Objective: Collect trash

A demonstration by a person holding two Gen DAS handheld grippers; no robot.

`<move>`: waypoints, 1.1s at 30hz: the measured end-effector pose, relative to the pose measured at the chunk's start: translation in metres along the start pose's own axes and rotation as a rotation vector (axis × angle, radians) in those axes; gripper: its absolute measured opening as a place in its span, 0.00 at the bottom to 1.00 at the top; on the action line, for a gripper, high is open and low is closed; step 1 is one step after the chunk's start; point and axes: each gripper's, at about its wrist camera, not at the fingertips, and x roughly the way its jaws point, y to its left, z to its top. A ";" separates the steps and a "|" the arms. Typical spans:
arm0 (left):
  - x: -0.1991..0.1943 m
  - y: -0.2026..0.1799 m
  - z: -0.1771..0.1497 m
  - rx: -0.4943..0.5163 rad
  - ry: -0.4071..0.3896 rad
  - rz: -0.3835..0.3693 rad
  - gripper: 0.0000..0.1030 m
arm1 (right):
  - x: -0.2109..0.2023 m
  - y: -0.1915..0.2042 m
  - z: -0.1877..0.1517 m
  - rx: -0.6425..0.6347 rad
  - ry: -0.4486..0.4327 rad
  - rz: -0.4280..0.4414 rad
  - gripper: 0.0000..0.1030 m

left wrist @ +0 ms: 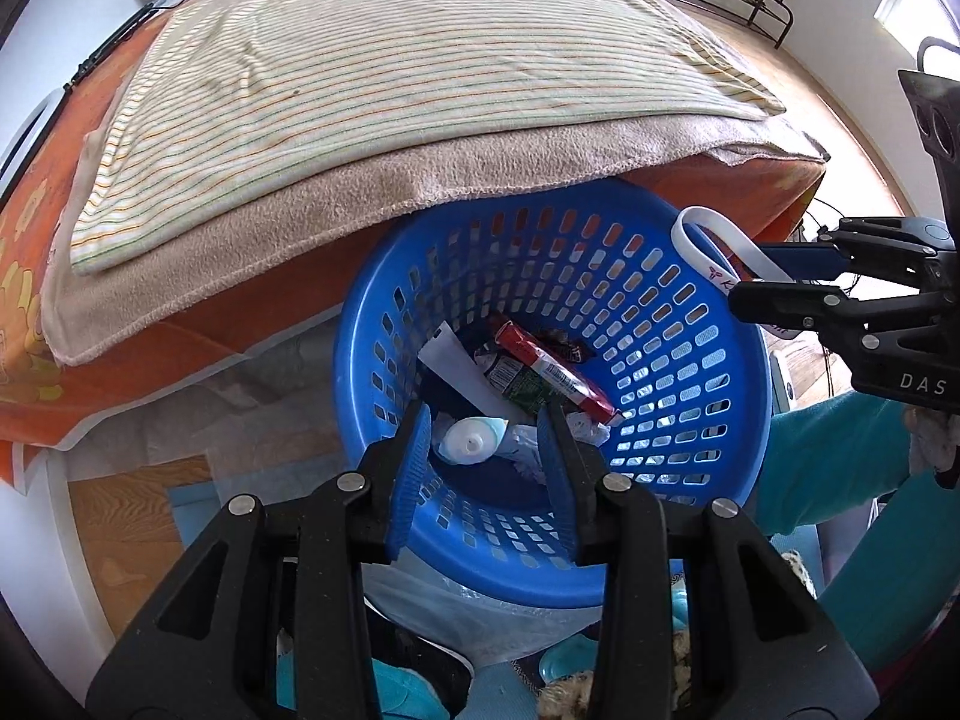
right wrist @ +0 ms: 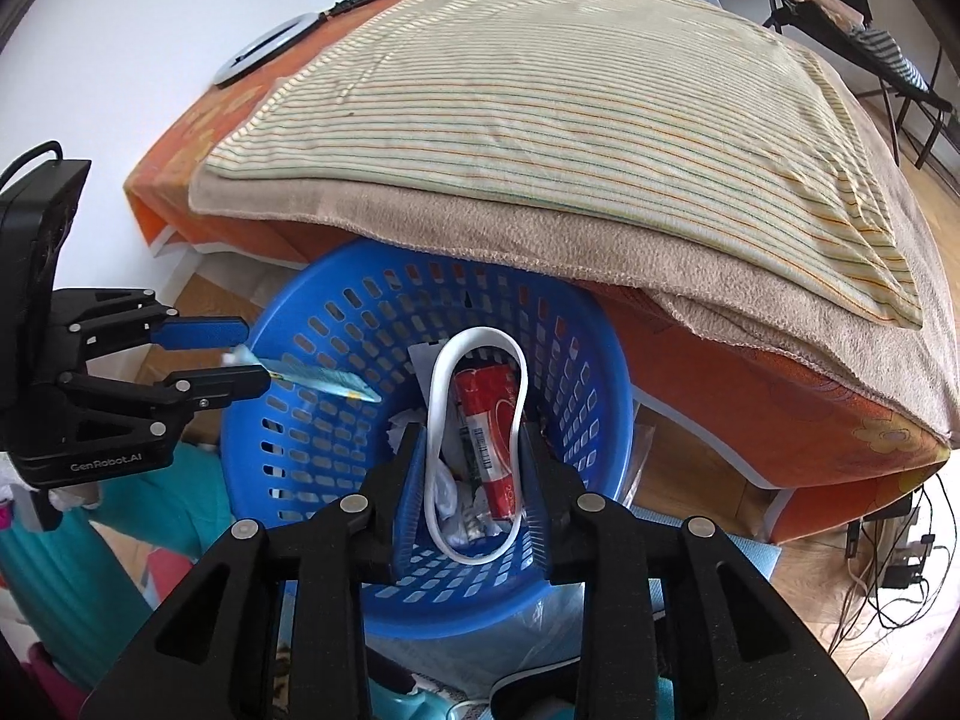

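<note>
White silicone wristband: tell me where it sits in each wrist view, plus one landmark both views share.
Left wrist view: the white wristband is at the right, above the basket's far rim, held by the right tongs.
Right wrist view: the wristband is at centre, looped between the camera's own fingers, over the trash.
Shared landmark: the blue basket below the bed edge.

Trash (left wrist: 540, 372) in basket (left wrist: 690, 324) beside bed (left wrist: 360, 120)
</note>
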 end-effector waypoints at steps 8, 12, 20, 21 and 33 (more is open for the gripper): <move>0.001 0.003 0.001 -0.012 0.000 0.009 0.52 | 0.000 0.003 0.001 -0.015 0.003 -0.024 0.50; -0.001 0.004 0.002 -0.020 -0.002 0.012 0.55 | -0.001 0.005 0.002 -0.023 -0.004 -0.057 0.62; -0.007 0.008 0.006 -0.045 -0.021 0.012 0.64 | -0.005 0.005 0.005 -0.022 -0.012 -0.096 0.68; -0.008 0.009 0.007 -0.049 -0.024 0.014 0.64 | -0.006 0.006 0.006 -0.022 -0.012 -0.093 0.68; -0.040 0.024 0.033 -0.097 -0.114 0.018 0.71 | -0.022 0.009 0.021 -0.031 -0.049 -0.149 0.70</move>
